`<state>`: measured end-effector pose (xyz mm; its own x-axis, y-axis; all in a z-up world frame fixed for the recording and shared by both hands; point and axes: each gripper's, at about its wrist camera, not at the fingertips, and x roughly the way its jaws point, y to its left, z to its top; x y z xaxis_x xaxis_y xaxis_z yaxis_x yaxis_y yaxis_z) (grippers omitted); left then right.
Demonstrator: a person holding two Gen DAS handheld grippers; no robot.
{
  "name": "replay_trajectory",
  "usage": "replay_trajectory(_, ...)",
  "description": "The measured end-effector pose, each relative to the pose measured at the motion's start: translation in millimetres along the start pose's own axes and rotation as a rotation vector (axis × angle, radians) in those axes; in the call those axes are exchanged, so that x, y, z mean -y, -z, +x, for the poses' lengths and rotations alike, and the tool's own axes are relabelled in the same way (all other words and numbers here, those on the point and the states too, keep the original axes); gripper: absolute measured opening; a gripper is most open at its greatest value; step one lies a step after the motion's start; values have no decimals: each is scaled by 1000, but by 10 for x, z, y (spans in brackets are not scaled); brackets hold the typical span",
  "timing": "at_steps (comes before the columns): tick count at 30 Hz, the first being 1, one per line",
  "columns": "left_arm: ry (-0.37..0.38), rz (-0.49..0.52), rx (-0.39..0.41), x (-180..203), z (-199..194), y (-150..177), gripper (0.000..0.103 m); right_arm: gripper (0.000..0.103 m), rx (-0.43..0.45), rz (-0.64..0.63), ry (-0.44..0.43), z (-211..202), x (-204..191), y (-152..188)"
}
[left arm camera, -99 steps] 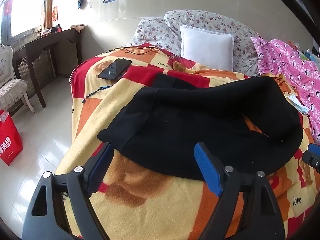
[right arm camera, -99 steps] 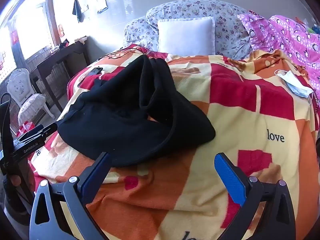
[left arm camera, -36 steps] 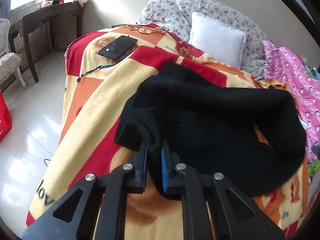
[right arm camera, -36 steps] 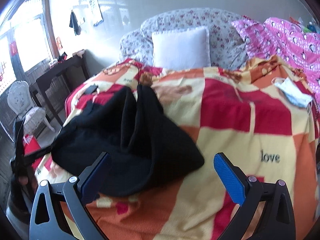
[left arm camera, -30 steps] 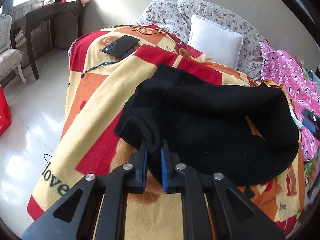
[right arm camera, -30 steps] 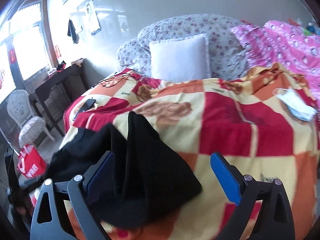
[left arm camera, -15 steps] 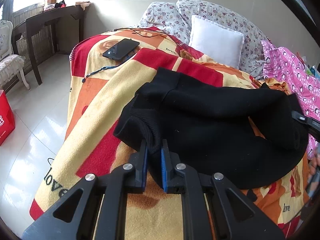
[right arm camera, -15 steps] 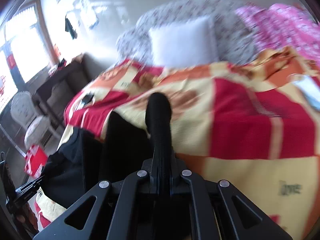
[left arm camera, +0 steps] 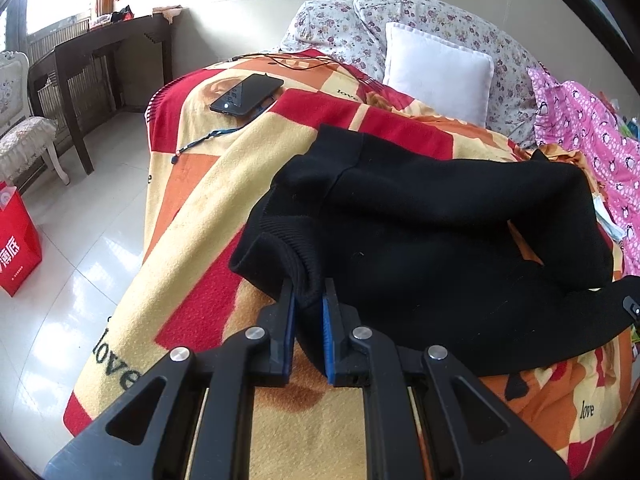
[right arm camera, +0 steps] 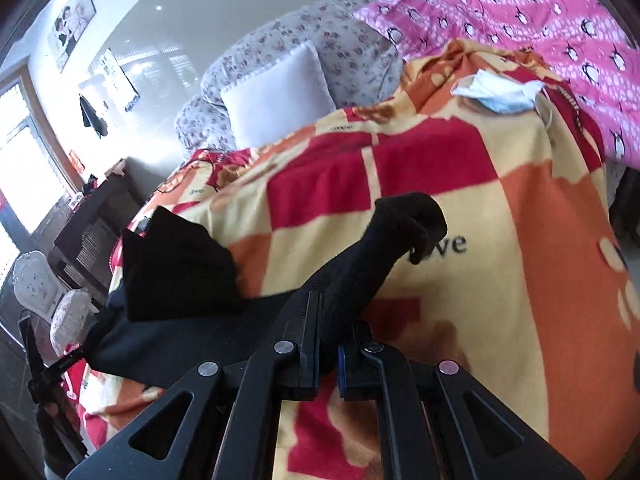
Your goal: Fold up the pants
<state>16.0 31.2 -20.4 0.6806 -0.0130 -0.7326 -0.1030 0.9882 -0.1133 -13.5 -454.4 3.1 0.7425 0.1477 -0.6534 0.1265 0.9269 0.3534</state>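
On the blanket [left arm camera: 192, 208], bed centre: black pants [left arm camera: 440, 232] bunched | left gripper [left arm camera: 308, 300] clamped on ribbed edge at 6 o'clock | right gripper [right arm camera: 328, 316] pinching opposite end | likely to spread them flat.

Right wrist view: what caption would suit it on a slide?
Right gripper shut on a bunched end of the black pants, above the checked blanket.

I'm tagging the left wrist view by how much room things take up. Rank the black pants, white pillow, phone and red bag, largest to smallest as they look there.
1. black pants
2. white pillow
3. phone and red bag: they look alike in size, and the bag is cut off at the frame edge, so no ranking.
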Motion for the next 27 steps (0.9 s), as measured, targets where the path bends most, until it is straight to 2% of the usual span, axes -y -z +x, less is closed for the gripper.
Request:
replay_trajectory(10,0,6,1,16,-3,-15,9,5,-2,2,6,36,12,47)
replay_trajectory(14,25,-5,3,-10,-53,-66,9,4,3,4,-1,5,-1,43)
replay_trajectory(20,89,-19,27,-58,-303,-147,9,4,44,11,-53,-270,-37,11)
replay_trajectory(25,102,9,28,-112,-533,-38,9,4,50,12,-93,-605,7,151)
replay_trajectory(27,88,21,-3,-151,-500,72,10,6,22,2,-82,-676,61,257)
